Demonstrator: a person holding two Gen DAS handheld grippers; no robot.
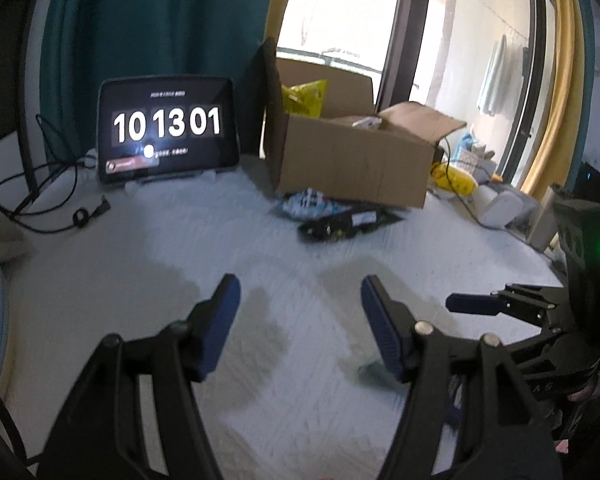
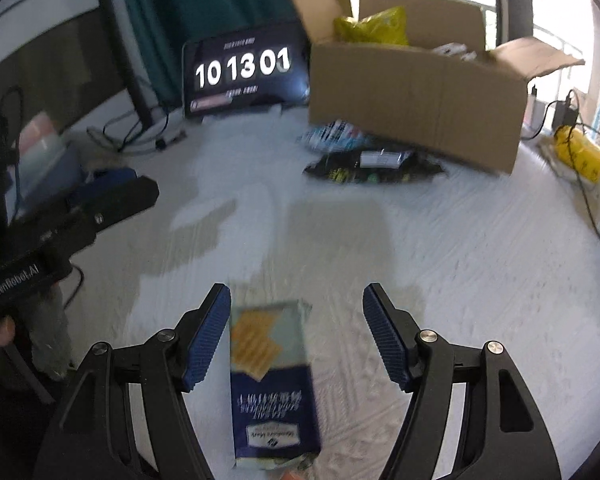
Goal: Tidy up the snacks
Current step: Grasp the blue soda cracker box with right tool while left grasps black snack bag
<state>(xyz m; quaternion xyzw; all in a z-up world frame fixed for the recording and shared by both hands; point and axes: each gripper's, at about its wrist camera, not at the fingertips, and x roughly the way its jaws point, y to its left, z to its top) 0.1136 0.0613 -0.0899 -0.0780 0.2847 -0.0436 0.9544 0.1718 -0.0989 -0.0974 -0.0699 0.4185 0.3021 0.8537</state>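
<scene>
A blue and teal cracker pack lies flat on the white cloth, between the fingers of my right gripper. It lies closer to the left pad, and the right pad stands clear of it, so this gripper is open. My left gripper hangs open over bare cloth with nothing between its fingers; it also shows in the right wrist view as the left gripper. An open cardboard box stands at the back with a yellow bag inside. A blue-white snack pack and a black snack pack lie in front of it.
A tablet showing a clock leans at the back left, with cables beside it. Right of the box sit a yellow bag, a cable and white items. A person's fingers hold the left gripper's handle.
</scene>
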